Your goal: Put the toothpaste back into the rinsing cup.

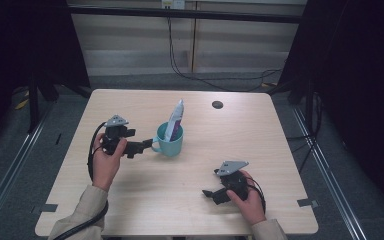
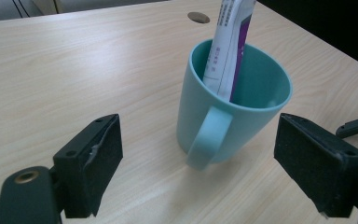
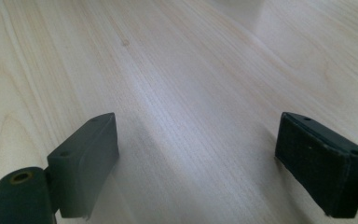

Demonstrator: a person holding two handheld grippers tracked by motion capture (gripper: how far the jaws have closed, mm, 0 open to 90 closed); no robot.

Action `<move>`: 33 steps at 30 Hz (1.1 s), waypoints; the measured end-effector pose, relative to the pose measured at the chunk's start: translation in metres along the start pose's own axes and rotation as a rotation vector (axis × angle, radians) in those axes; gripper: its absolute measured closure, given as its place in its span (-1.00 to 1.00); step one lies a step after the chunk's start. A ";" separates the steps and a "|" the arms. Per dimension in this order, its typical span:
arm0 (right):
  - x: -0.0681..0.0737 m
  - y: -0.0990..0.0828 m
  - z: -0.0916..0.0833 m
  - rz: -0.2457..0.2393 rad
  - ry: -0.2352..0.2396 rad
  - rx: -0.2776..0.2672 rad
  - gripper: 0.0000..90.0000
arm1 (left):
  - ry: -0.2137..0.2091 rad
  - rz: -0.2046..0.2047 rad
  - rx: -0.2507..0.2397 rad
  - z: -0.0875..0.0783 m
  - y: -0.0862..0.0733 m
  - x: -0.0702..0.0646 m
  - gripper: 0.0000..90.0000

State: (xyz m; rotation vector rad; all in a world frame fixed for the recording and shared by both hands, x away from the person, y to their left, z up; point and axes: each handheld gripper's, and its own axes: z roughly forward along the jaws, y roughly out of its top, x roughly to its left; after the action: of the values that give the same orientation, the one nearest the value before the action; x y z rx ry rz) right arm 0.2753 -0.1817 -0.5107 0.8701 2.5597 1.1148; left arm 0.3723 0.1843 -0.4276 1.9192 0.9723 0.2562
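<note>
Two grippers are mine to answer for, and I take them from the left of the high view across to the right. My left gripper (image 1: 147, 145) sits left of centre in that frame, its jaws spread wide and pointed at the teal ceramic mug with a curved handle (image 1: 169, 140), which stands upright near the middle of the pale wooden table (image 1: 130, 107). In the left gripper view the mug (image 2: 223, 105) fills the centre, its handle turned straight toward me and sitting between my two black pads (image 2: 100, 161), neither of them touching it. I judge I hold myself this way because the handle is the easiest part to close on, and lining up square to it keeps the mug from twisting. A white and purple squeeze tube (image 1: 175, 121) stands inside the mug, leaning against the far rim, so the mug serves as its holder; a rough grab could tip both.

Lower right in the high view, my right gripper (image 1: 210, 194) rests low over bare table, well apart from the mug, jaws equally wide and holding nothing. It looks parked there to stay clear of the left one's approach.
</note>
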 end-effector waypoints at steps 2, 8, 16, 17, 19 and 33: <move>0.000 0.000 0.000 0.001 0.000 0.000 -0.72 | 0.002 0.006 0.011 0.000 -0.004 0.000 -0.66; 0.000 0.000 0.000 0.001 0.000 0.001 -0.72 | -0.006 0.007 0.016 0.000 -0.013 0.001 -0.66; 0.000 0.000 0.000 0.001 0.000 0.001 -0.72 | -0.008 0.002 0.025 0.000 -0.027 0.003 -0.66; 0.000 0.000 0.000 0.000 0.000 0.000 -0.72 | -0.010 0.004 0.029 0.000 -0.028 0.004 -0.66; 0.000 0.000 0.000 0.001 0.000 0.001 -0.72 | -0.010 0.003 0.033 0.001 -0.032 0.004 -0.66; 0.000 0.000 0.000 0.002 0.001 0.001 -0.72 | -0.013 0.011 0.057 -0.002 -0.055 0.007 -0.66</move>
State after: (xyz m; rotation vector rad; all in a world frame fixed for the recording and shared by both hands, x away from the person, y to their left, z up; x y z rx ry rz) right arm 0.2752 -0.1817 -0.5107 0.8727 2.5606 1.1149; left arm 0.3471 0.2045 -0.4730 1.9762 0.9700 0.2240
